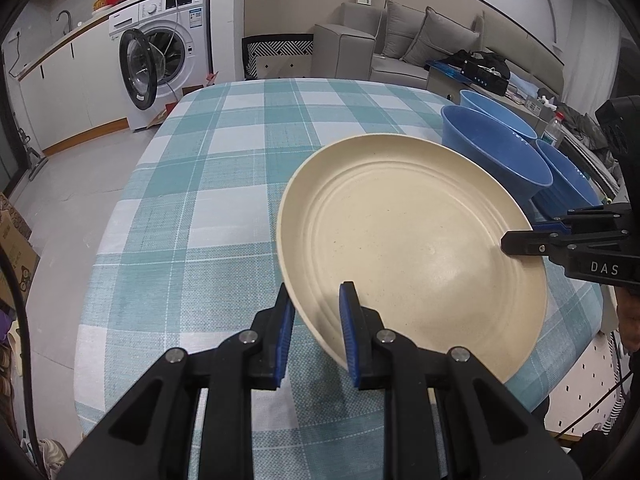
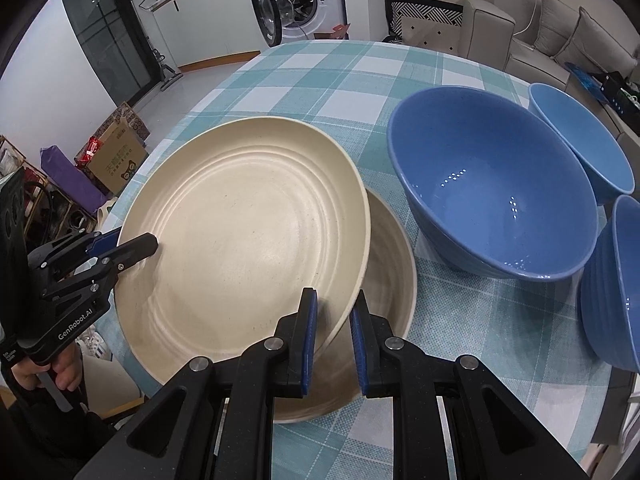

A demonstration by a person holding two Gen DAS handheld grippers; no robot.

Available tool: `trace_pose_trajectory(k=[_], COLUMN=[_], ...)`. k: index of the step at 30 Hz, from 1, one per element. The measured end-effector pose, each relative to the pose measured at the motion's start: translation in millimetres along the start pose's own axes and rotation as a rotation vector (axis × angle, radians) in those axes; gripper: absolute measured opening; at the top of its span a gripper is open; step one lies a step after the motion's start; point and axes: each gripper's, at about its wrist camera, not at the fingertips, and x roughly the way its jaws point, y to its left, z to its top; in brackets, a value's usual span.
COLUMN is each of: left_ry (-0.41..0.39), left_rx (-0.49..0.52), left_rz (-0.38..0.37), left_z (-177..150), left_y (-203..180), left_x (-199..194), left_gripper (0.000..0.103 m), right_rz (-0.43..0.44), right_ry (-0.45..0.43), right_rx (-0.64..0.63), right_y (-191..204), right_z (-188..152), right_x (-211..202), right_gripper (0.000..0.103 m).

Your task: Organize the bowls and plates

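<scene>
A cream plate (image 1: 412, 240) (image 2: 248, 240) is held tilted above a second cream plate (image 2: 390, 264) that lies on the checked tablecloth. My left gripper (image 1: 318, 320) (image 2: 126, 248) is shut on the upper plate's near-left rim. My right gripper (image 2: 332, 316) (image 1: 516, 246) is shut on its opposite rim. Three blue bowls stand to the right: a large one (image 2: 492, 192) (image 1: 496, 152), one behind it (image 2: 580, 136), and one at the right edge (image 2: 616, 292).
The round table (image 1: 224, 184) has a teal checked cloth. A washing machine (image 1: 164, 56) with its door open stands beyond, left of a grey sofa (image 1: 412, 36). Cardboard boxes (image 2: 116, 152) sit on the floor at left.
</scene>
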Motion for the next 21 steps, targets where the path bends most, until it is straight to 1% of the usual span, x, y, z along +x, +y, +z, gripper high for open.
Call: trace_pose_trajectory(k=[16, 21], left_ry=[0.028, 0.031], left_rx=[0.041, 0.049], left_rz=[-0.013, -0.001], left_z=[1.8, 1.8], left_y=[-21.2, -23.8], left_x=[15.1, 15.4], left_gripper=[0.021, 0.021], right_rz=[-0.038, -0.050], right_ry=[0.018, 0.029], right_rx=[0.027, 0.018], right_y=[-17.3, -16.2], right_z=[-10.1, -10.0], right_x=[0.9, 3.1], right_gripper=[0.016, 0.017])
